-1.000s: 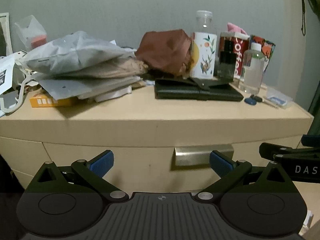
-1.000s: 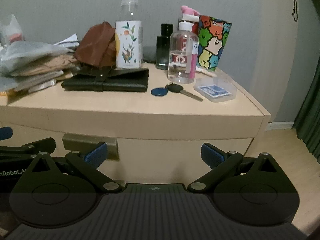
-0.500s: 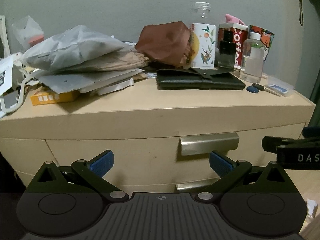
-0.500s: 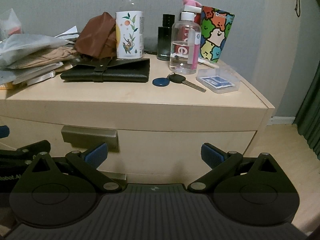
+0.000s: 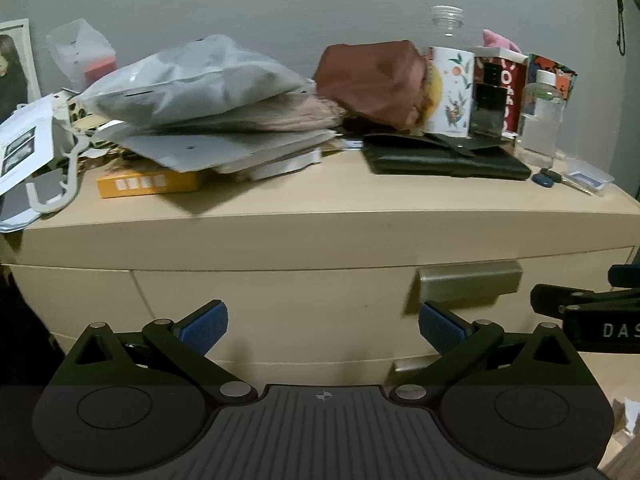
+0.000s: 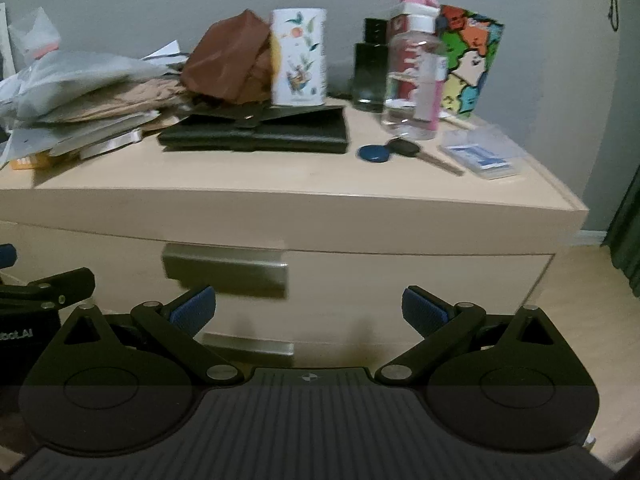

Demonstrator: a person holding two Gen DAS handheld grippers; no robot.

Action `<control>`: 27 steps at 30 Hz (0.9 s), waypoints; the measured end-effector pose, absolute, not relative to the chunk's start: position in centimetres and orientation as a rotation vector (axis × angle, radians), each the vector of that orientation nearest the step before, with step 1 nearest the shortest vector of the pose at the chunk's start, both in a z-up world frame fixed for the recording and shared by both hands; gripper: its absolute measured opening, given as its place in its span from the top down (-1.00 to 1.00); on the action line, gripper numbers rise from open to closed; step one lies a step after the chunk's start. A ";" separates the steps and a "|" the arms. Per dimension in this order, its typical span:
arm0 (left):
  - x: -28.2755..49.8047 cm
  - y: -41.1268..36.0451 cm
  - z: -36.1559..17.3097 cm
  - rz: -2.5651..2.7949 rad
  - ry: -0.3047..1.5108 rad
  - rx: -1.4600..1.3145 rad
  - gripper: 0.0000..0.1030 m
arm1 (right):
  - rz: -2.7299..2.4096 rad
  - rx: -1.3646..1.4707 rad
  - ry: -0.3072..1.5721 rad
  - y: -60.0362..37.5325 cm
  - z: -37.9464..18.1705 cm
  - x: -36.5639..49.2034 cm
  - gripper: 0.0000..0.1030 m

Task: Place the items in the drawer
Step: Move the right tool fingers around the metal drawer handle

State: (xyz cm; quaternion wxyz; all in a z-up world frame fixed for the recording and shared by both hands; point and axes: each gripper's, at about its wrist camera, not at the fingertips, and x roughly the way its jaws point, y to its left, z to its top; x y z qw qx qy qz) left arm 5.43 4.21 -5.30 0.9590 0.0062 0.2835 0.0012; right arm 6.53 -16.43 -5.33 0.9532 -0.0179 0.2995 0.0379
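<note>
A beige dresser [image 5: 320, 236] fills both views, its top drawer [image 6: 400, 280] closed, with a metal handle [image 5: 470, 282] [image 6: 226, 268]. On top lie a black wallet [image 6: 260, 134], a key with a blue fob [image 6: 376, 153], a clear card case [image 6: 480, 152], a printed bottle [image 6: 298, 60] and a clear pump bottle [image 6: 416, 92]. My left gripper [image 5: 323, 328] hangs open in front of the drawer, left of the handle. My right gripper [image 6: 309, 310] is open too, just right of the handle. Neither holds anything.
A heap of grey bags and papers [image 5: 200, 92] covers the dresser's left half, with an orange box [image 5: 148, 184] under it. A brown bag [image 5: 372, 80] and a colourful carton [image 6: 468, 60] stand at the back. A second handle [image 6: 248, 346] shows lower down. Wooden floor [image 6: 576, 300] lies right.
Both grippers have moved up and nearer to the dresser, so the drawer handle sits lower and larger in each view. Both stay open and empty.
</note>
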 end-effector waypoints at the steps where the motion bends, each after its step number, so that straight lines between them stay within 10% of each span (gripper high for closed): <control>1: 5.4 4.6 -5.3 0.008 0.575 0.013 -1.00 | 0.083 -0.036 0.610 -16.0 -5.4 6.7 -1.00; 27: 3.2 11.6 -5.2 0.087 0.556 -0.079 -1.00 | 0.025 -0.009 0.591 -9.9 -8.5 10.5 -1.00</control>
